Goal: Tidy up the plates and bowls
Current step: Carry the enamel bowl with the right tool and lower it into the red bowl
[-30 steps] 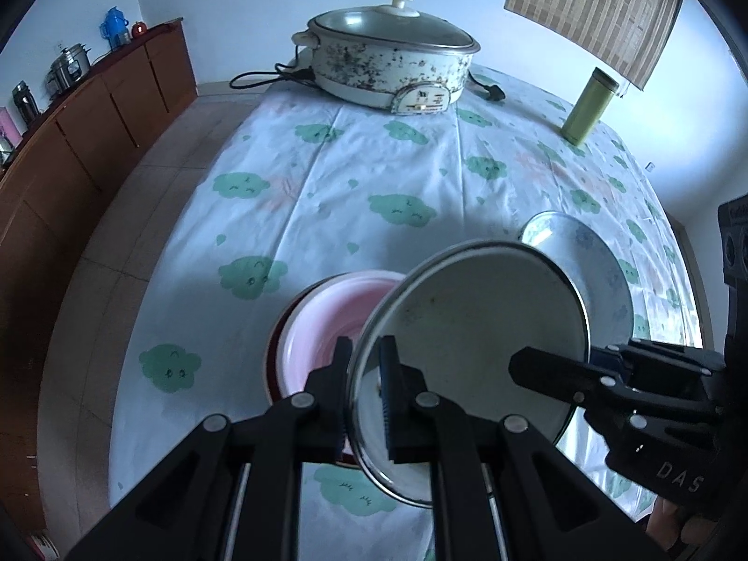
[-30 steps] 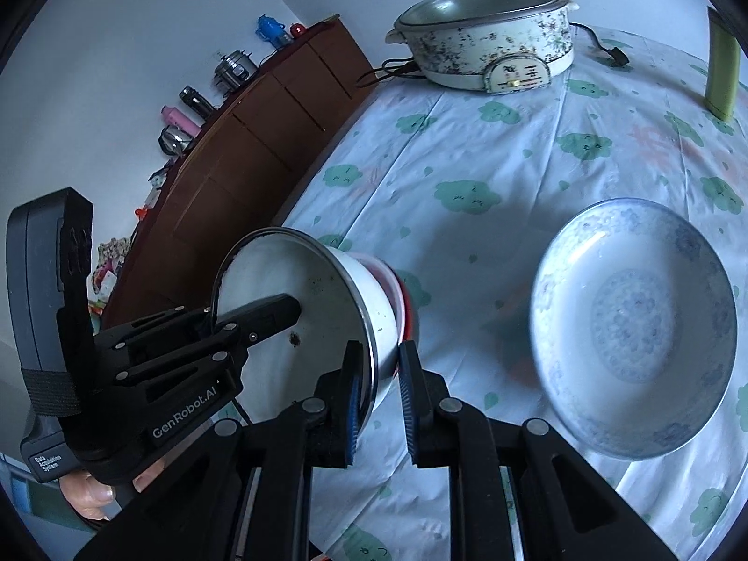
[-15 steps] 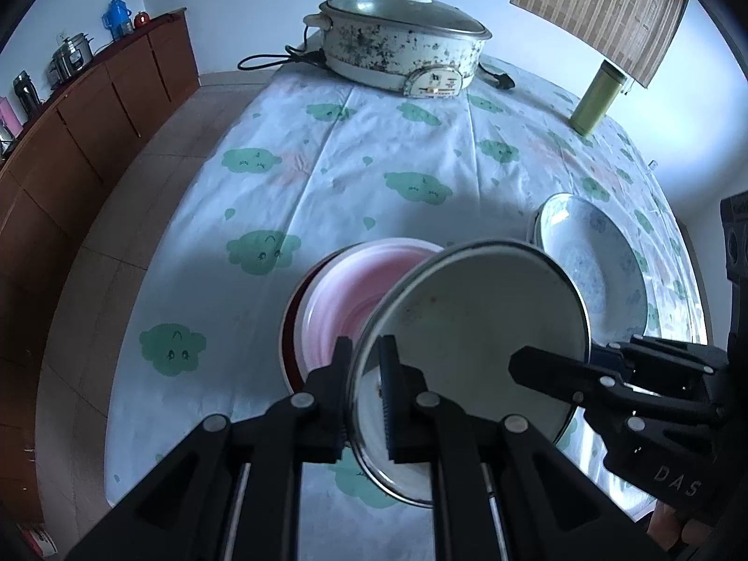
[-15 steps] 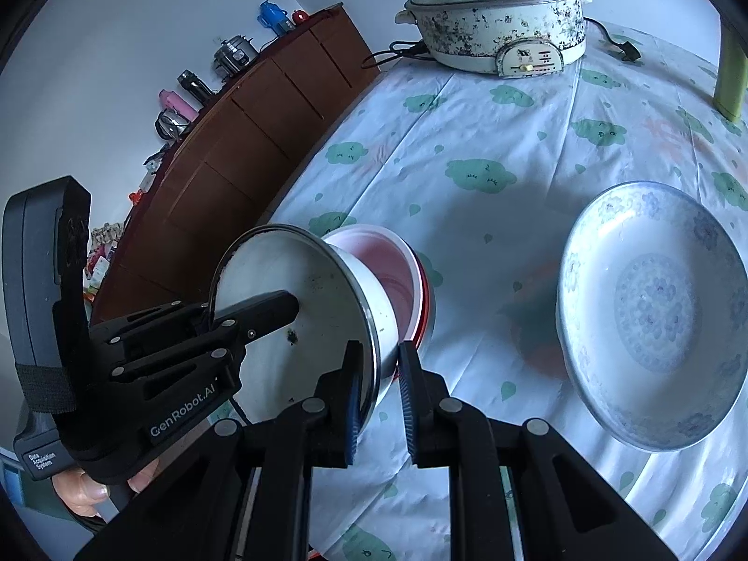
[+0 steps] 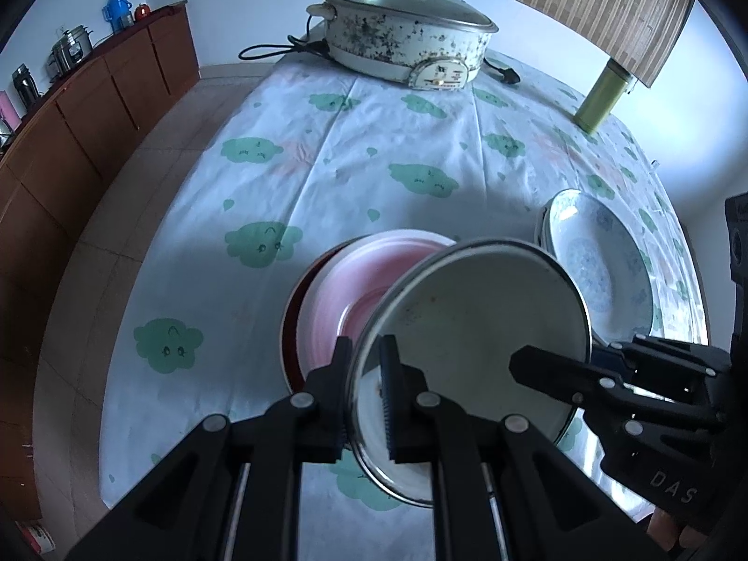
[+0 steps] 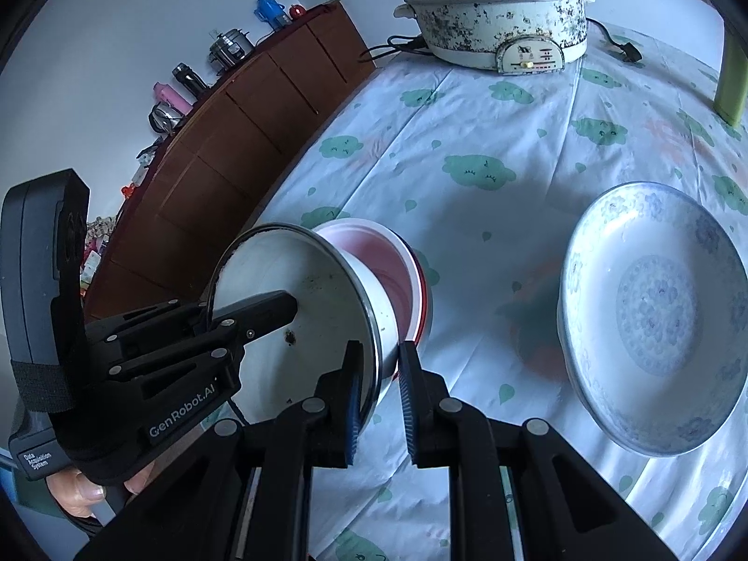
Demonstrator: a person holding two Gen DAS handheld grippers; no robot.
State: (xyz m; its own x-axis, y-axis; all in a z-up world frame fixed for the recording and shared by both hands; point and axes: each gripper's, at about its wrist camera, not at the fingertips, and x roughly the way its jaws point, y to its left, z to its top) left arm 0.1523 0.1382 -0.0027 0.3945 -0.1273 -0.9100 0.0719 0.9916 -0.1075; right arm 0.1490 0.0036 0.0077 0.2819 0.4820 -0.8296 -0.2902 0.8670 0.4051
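In the left wrist view, the left gripper (image 5: 367, 395) has its two fingers clamped on the near rim of a white enamel bowl (image 5: 477, 327), which is held tilted and clear of the table (image 5: 327, 149). The right gripper (image 5: 551, 369) comes in from the right with one finger lying inside the bowl. Just behind the bowl stands a pink bowl (image 5: 369, 280) nested in a red one, toward the table's near edge, and a blue-patterned plate (image 5: 603, 266) lies near the right edge. A lidded cooker (image 5: 406, 32) sits at the far edge. In the right wrist view, the right gripper (image 6: 381, 385) straddles the opposite rim of the enamel bowl (image 6: 299, 290); its inner finger touches the rim, but a gap shows at the outer one, so I cannot tell whether it is clamped. The left gripper (image 6: 262, 308) shows at left. The likely step is to nest this bowl in the pink bowl (image 6: 374, 262): level it first, centre it over the stack, lower gently, and release both sides together so it does not tip.
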